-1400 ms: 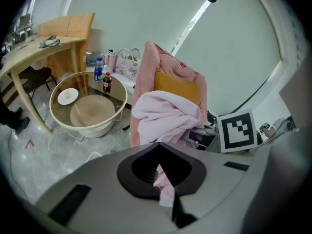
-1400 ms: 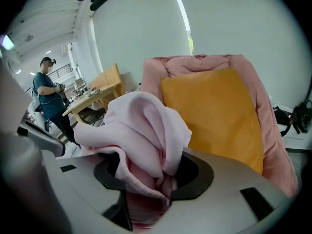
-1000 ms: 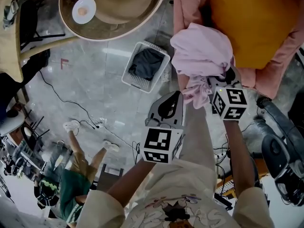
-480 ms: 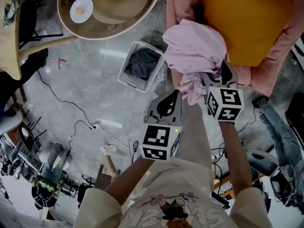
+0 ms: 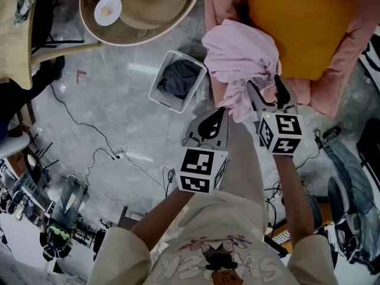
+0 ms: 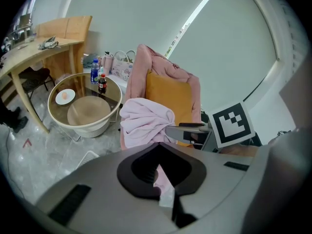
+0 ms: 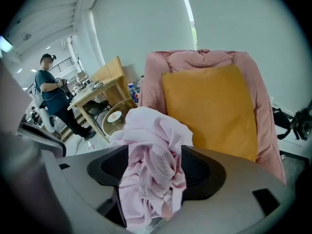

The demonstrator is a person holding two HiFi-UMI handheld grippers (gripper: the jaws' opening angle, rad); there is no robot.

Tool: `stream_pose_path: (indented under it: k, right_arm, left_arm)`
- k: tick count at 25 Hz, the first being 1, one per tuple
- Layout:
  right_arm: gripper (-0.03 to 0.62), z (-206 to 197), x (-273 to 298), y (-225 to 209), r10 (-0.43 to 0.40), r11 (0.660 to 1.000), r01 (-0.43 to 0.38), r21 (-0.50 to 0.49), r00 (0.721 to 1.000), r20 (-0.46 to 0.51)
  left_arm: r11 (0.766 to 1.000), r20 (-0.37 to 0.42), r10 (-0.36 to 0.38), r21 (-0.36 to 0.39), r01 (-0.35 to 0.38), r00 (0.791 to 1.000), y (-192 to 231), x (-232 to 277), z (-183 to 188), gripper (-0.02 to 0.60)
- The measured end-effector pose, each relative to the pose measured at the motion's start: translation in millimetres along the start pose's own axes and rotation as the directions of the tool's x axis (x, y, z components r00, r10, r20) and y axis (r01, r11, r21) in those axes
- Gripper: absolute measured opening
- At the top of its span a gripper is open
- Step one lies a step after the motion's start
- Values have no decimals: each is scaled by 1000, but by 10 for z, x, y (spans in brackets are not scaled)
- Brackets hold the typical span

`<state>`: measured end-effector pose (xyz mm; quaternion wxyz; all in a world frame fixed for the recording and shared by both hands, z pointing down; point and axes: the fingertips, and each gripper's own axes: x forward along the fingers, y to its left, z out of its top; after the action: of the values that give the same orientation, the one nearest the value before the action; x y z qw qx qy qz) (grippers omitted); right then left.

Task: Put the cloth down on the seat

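A crumpled pale pink cloth (image 5: 240, 52) lies over the front edge of the pink armchair (image 5: 221, 2), against its orange cushion (image 5: 297, 22). The cloth's tail hangs down between the wide-spread fingers of my right gripper (image 5: 265, 92), which is open. In the right gripper view the cloth (image 7: 151, 150) fills the gap loosely. My left gripper (image 5: 217, 116) is shut, just left of the hanging tail. A pale sliver shows between its jaws in the left gripper view, and I cannot tell whether that is cloth. That view also has the cloth (image 6: 146, 121) and the right gripper (image 6: 189, 127) ahead.
A white basket (image 5: 164, 100) with dark clothing sits on the grey floor left of the chair. Beyond it is a round glass table (image 5: 142, 37) with a small plate (image 5: 107, 9). Cables (image 5: 89, 141) trail across the floor. A person (image 7: 48, 89) stands by a wooden desk (image 7: 105, 84).
The right gripper's jaws have spread apart around the cloth's tail. Both grippers and the cloth sit slightly further left in the head view.
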<state>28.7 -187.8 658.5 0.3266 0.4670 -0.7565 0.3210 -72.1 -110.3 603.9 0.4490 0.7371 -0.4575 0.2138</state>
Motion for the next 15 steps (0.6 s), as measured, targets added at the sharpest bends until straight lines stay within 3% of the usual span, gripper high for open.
stream_pose_path:
  k: [15]
  right_arm:
    - [334, 39, -735, 220, 73, 996, -71, -44, 996, 47]
  left_arm:
    - [999, 67, 45, 24, -47, 997, -361, -528, -38, 3]
